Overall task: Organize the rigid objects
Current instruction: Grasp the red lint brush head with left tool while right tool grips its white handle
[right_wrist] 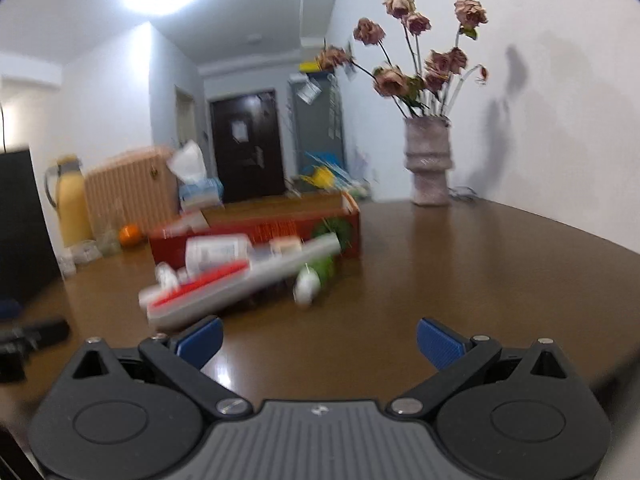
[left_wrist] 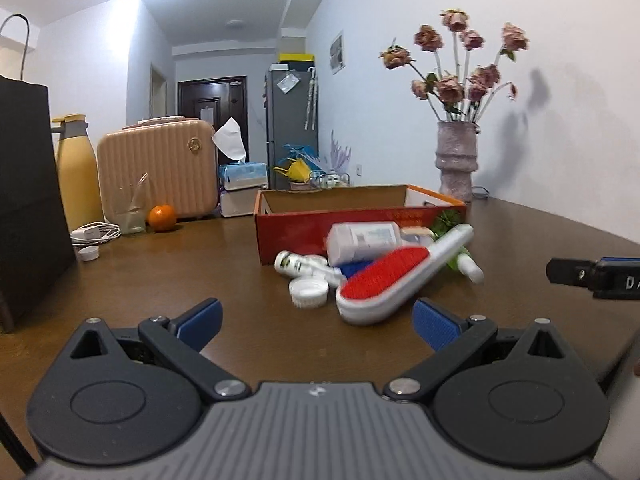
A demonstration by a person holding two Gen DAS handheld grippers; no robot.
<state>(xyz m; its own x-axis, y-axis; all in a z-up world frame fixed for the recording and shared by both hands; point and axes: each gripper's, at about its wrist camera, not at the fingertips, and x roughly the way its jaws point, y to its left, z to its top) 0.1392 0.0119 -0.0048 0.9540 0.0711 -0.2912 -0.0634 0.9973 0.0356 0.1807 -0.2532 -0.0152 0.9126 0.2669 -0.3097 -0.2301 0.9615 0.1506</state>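
**Both jaws wide, pile waiting by the red box**

I am holding the left gripper (left_wrist: 318, 322) low over the bench (left_wrist: 160, 280) with its jaws spread wide and nothing between them. Just ahead of them a white lint brush (left_wrist: 394, 278) with a red pad is lying across a heap of rigid things: a white bottle (left_wrist: 362, 240) on its side, a small green-labelled bottle (left_wrist: 298, 265), a round white cap (left_wrist: 309, 292) and a green-and-white tube (left_wrist: 466, 262). The heap is resting against the front wall of an open red cardboard box (left_wrist: 292, 236).

My right gripper (right_wrist: 320, 340) is also standing with its jaws wide apart and empty, over bare bench top, with the same heap off to its left. This view is smeared, so I am reading only the brush (right_wrist: 224, 284) and the box (right_wrist: 256, 228) there; the small cap and bottle labels are showing clearly in the left view alone.

The left view is also catching the right gripper's tip (left_wrist: 592, 276) at its right edge, plus an orange (left_wrist: 162, 218), a yellow flask (left_wrist: 78, 176) and a beige case (left_wrist: 158, 168) at the back. A vase of dried roses (right_wrist: 428, 160) is standing well behind the box.
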